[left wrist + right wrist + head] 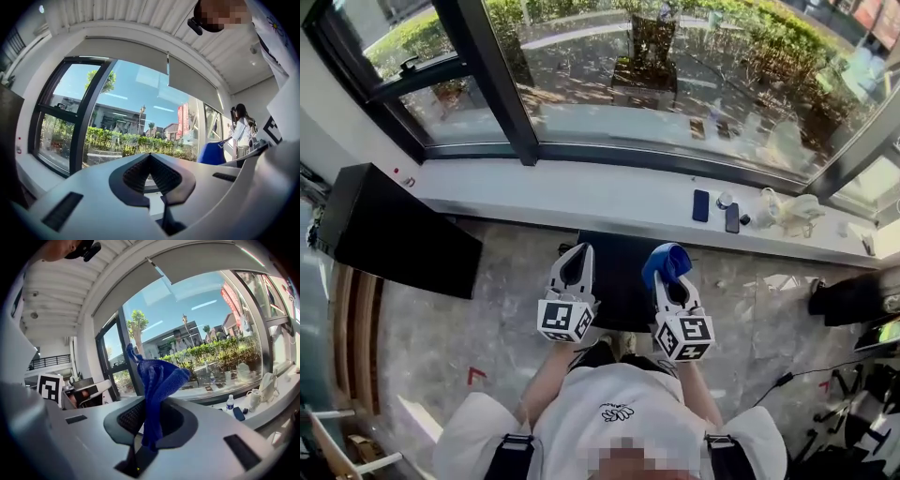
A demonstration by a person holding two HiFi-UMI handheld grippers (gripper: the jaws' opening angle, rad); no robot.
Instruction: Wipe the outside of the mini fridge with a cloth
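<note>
In the head view, a black box-shaped unit (619, 281), apparently the mini fridge, stands on the floor against the window sill, straight below both raised grippers. My right gripper (669, 279) is shut on a blue cloth (666, 262) that bunches up above its tips. In the right gripper view the blue cloth (157, 390) hangs pinched between the jaws of the right gripper (152, 401). My left gripper (577, 253) is held beside it, to the left, shut and empty. The left gripper (150, 155) points at the window in its own view, with the cloth (212, 153) at its right.
A larger black cabinet (394, 230) stands at the left. The white sill (581, 192) carries two phones (700, 204), a small bottle and a white bag (787, 211). Dark gear (848, 300) and a cable lie on the marble floor at the right.
</note>
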